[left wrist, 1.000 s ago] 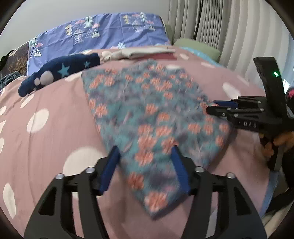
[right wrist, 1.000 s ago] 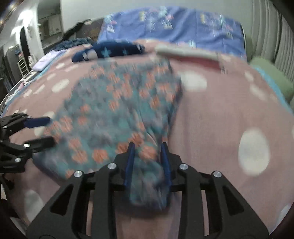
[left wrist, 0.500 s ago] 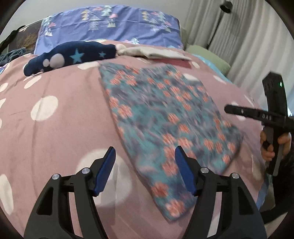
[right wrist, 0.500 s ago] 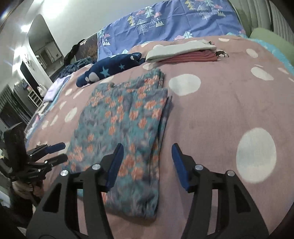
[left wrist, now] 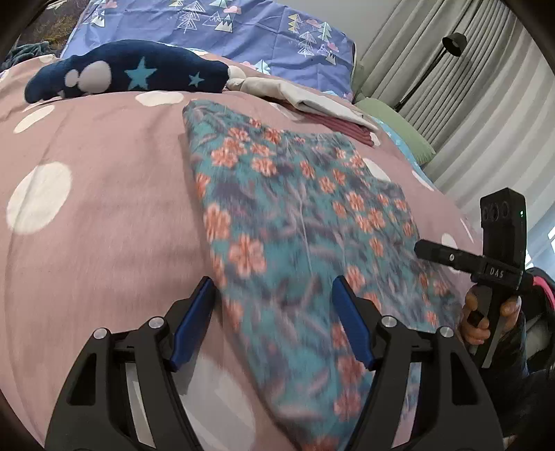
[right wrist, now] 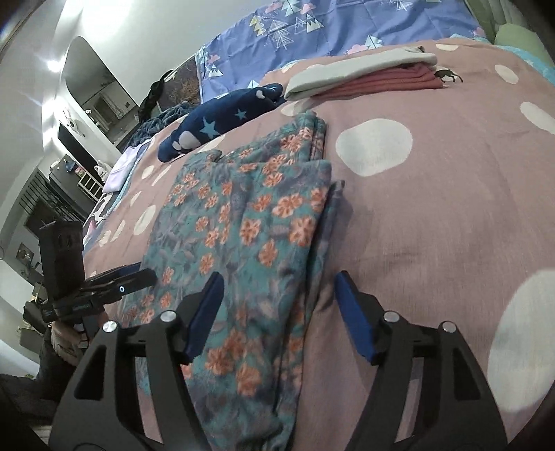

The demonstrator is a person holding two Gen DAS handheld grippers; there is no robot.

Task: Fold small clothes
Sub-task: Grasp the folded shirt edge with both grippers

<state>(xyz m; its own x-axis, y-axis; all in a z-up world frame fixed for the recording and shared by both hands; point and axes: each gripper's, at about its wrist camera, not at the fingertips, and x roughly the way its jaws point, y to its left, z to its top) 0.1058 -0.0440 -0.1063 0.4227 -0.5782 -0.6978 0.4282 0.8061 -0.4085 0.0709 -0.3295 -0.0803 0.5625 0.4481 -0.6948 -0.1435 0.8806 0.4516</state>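
Observation:
A teal garment with orange flowers [left wrist: 298, 215] lies folded flat on the pink dotted bedcover [left wrist: 104, 208]. My left gripper [left wrist: 273, 281] hovers open over its near left edge, and the pads touch nothing. In the right wrist view the same garment [right wrist: 242, 215] shows stacked layers along its right edge. My right gripper [right wrist: 279, 275] hangs over that edge with its jaws opening; cloth lies beneath the gap, clear of the pads. Each gripper also appears in the other's view: the right gripper [left wrist: 421, 248] in a hand at the far right, the left gripper [right wrist: 144, 273] at the left.
A navy star-patterned cloth [left wrist: 125, 74] lies behind the garment. A folded grey and maroon stack [right wrist: 364, 74] sits at the back right. A blue tree-print pillow [left wrist: 222, 24] and a green pillow [left wrist: 395, 128] line the head end. Curtains and a floor lamp [left wrist: 454, 41] stand beyond.
The right gripper's jaws spread wide and let go of the garment's edge. Both grippers drew back and rolled, and the garment now lies still.

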